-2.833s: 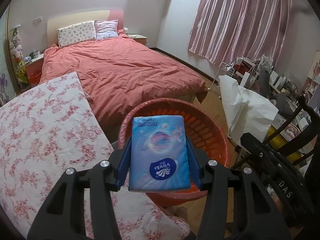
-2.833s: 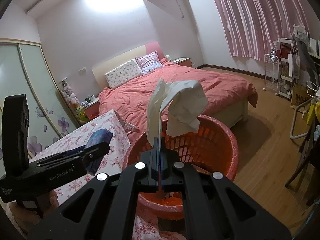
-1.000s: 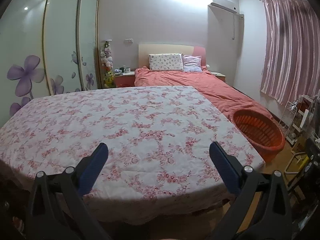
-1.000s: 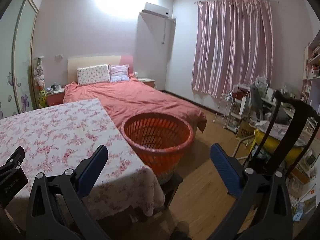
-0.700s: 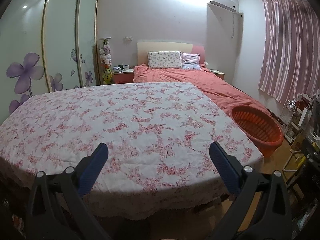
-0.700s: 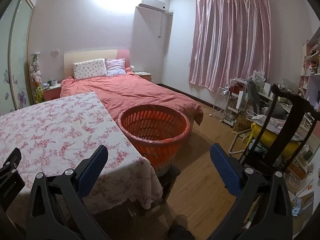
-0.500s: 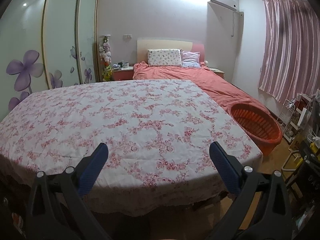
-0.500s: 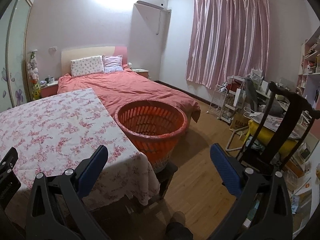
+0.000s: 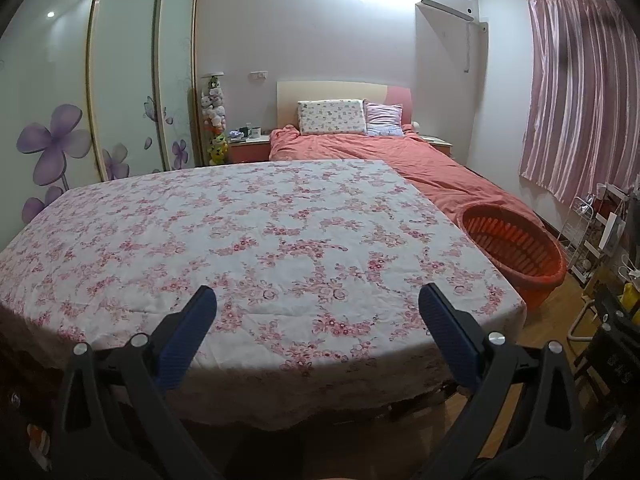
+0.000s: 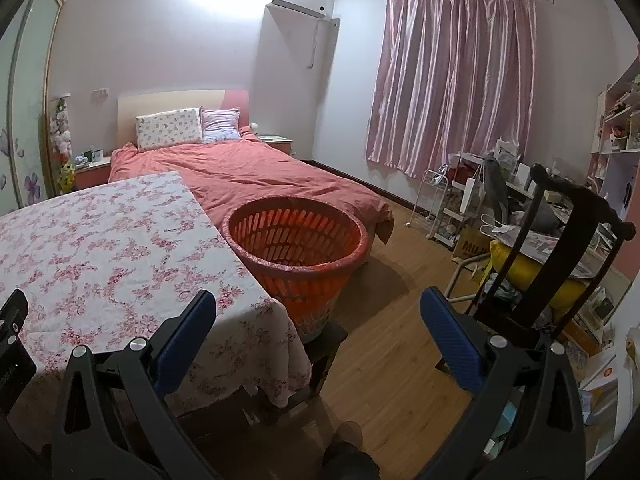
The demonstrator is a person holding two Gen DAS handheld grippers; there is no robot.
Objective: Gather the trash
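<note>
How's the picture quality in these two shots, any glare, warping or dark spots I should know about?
Left wrist view: a ceiling light blows out the wall above the bed, and the fisheye bends the wardrobe doors. Right wrist view: the same glare upper left, dark vignette at the corners, curtain sharp; the open right gripper sits in shadow.

A white tablecloth carries pink floral print. The slatted plastic laundry basket is orange-red, the bed quilt coral, the pleated curtains glossy pink.
</note>
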